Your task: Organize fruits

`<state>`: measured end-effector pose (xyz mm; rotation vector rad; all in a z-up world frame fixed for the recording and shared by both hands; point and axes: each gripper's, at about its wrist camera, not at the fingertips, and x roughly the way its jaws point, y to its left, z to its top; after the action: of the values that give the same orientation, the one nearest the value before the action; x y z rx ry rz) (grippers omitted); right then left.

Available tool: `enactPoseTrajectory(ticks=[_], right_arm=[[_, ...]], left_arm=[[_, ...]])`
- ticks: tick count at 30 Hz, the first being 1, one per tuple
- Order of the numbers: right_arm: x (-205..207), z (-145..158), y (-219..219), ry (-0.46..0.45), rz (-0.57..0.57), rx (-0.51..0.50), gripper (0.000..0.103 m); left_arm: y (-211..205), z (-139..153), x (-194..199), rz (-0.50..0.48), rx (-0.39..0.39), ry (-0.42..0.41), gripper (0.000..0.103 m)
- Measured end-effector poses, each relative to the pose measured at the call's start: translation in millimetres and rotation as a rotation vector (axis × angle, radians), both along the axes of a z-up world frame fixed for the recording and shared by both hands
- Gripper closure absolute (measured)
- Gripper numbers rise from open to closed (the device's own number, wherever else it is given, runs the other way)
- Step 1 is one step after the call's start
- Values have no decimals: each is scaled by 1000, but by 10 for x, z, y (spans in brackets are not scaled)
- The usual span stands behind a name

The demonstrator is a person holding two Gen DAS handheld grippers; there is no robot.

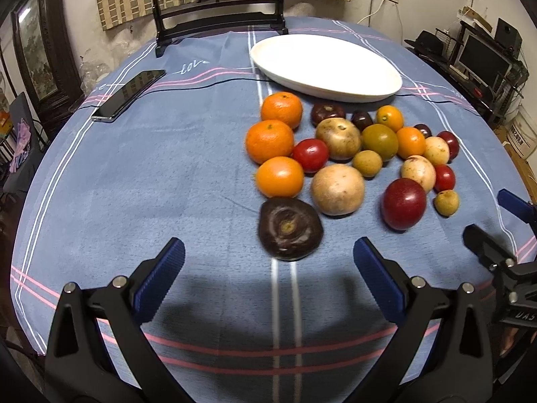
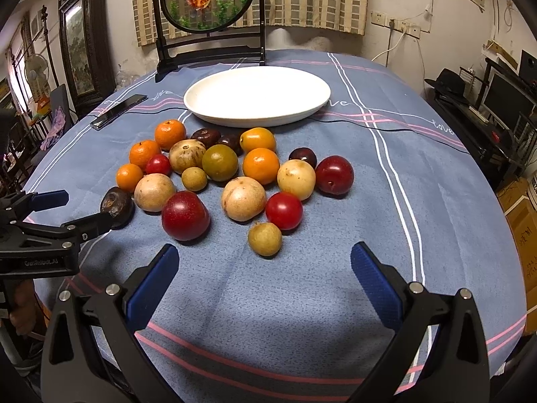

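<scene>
A pile of several fruits lies on the blue tablecloth: oranges [image 1: 269,141], red plums [image 2: 185,215], tan round fruits [image 1: 337,189], cherry tomatoes [image 2: 284,210], and a dark wrinkled fruit [image 1: 289,232] nearest the left gripper. An empty white plate [image 1: 324,67] [image 2: 257,95] sits behind the pile. My left gripper [image 1: 268,268] is open, just short of the dark fruit [image 2: 117,206]. My right gripper [image 2: 265,268] is open, just short of a small tan fruit [image 2: 264,238]. Each gripper shows at the edge of the other's view.
A black phone [image 1: 129,94] lies at the left of the table, with a thin black cable running past the plate. A dark framed round screen [image 2: 208,0] stands at the table's far edge. Shelves with a monitor [image 2: 506,104] are off to the right.
</scene>
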<state>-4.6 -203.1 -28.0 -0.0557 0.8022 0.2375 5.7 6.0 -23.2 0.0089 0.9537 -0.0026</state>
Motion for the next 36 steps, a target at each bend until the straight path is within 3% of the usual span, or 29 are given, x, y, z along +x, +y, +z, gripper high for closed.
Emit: enactPoseTrajectory(ticks=[5, 28, 36], right_arm=[[-2, -26, -1, 4, 0, 6, 1], [9, -62, 42, 12, 1, 0, 1], [9, -71, -24, -5, -54, -2, 1]], left_arm=[[106, -51, 46, 34, -14, 21, 2], [53, -88, 48, 18, -10, 34, 2], [45, -101, 45, 16, -6, 34, 2]])
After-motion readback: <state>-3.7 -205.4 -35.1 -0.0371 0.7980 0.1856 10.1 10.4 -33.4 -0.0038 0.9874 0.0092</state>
